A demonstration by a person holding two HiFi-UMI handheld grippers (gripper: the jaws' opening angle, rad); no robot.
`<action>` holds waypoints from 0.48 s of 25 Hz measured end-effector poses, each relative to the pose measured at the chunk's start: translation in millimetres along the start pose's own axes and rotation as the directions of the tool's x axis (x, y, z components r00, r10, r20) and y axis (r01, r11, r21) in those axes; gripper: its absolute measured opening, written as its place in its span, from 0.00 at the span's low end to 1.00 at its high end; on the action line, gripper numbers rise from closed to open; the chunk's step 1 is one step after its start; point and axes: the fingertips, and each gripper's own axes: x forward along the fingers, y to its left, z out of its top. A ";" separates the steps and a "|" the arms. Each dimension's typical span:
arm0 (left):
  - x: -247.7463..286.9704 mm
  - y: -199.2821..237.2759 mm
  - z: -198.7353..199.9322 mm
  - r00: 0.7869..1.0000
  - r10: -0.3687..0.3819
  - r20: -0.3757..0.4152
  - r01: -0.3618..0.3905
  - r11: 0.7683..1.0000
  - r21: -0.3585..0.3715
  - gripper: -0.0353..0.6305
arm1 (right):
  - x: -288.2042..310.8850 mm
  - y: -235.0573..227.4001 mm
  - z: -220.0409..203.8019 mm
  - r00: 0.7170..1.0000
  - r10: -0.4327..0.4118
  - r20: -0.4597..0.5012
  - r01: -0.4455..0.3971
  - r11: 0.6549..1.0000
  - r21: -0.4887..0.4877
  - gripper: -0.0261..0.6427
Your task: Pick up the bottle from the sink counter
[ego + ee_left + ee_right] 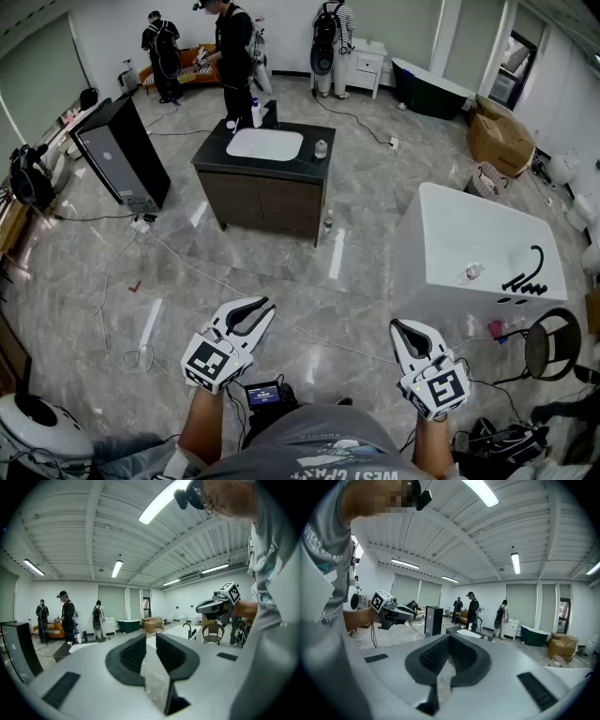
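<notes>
The left gripper (pixel 262 307) is held low over the floor (pixel 309 281). Its fingers (pixel 133 653) stand a narrow slit apart with nothing between them. Beside it, the right gripper (pixel 398 328) has its fingers (pixel 436 656) closed tip to tip, also on nothing. Just ahead and to the right of the right fingers stands a white tub (pixel 441 234). Well ahead of the left fingers, across open floor, is the dark counter (pixel 211 155) with a white basin (pixel 265 143) set in it. The bottle (pixel 256 113), white and seemingly blue-capped at this range, stands upright at the counter's far edge behind the basin, well apart from both pairs of fingers. A small jar (pixel 321 148) sits on the counter to the basin's right. Beyond the counter, three people (pixel 232 47) stand near the far wall.
</notes>
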 end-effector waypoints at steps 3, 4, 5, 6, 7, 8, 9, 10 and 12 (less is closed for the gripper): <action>-3.5 3.8 -0.8 1.000 -0.004 0.001 0.004 1.000 0.000 0.15 | 6.7 4.5 9.2 0.998 0.023 0.067 -0.019 0.998 -0.057 0.04; -4.9 5.2 -1.1 1.000 -0.007 0.003 0.007 1.000 -0.001 0.15 | 8.9 6.2 11.2 0.997 0.026 0.076 -0.021 0.998 -0.064 0.04; -6.4 6.8 -1.6 1.000 -0.010 0.004 0.010 1.000 -0.002 0.15 | 10.8 7.8 12.0 0.997 0.025 0.074 -0.020 0.998 -0.062 0.04; -7.8 9.0 -2.5 1.000 -0.010 0.004 0.010 1.000 -0.004 0.15 | 12.4 9.4 11.6 0.998 0.021 0.061 -0.017 0.998 -0.053 0.04; -9.2 12.0 -3.8 1.000 -0.006 0.003 0.006 1.000 -0.007 0.15 | 14.0 10.7 11.0 0.999 0.016 0.046 -0.014 0.999 -0.044 0.04; -10.7 15.3 -5.3 1.000 -0.001 0.001 0.001 1.000 -0.009 0.15 | 15.7 11.8 10.8 0.999 0.014 0.037 -0.013 0.999 -0.040 0.04; -12.1 18.2 -6.7 1.000 0.003 0.000 -0.003 1.000 -0.010 0.15 | 17.5 12.4 10.6 0.999 0.013 0.030 -0.012 0.999 -0.037 0.04; -13.1 20.4 -7.9 1.000 0.005 -0.002 -0.005 1.000 -0.011 0.15 | 19.2 12.7 9.8 1.000 0.011 0.020 -0.011 0.999 -0.032 0.04; -13.3 23.4 -9.2 1.000 0.003 -0.002 -0.003 1.000 -0.013 0.15 | 22.3 12.3 7.0 1.000 0.004 -0.008 -0.005 1.000 -0.013 0.04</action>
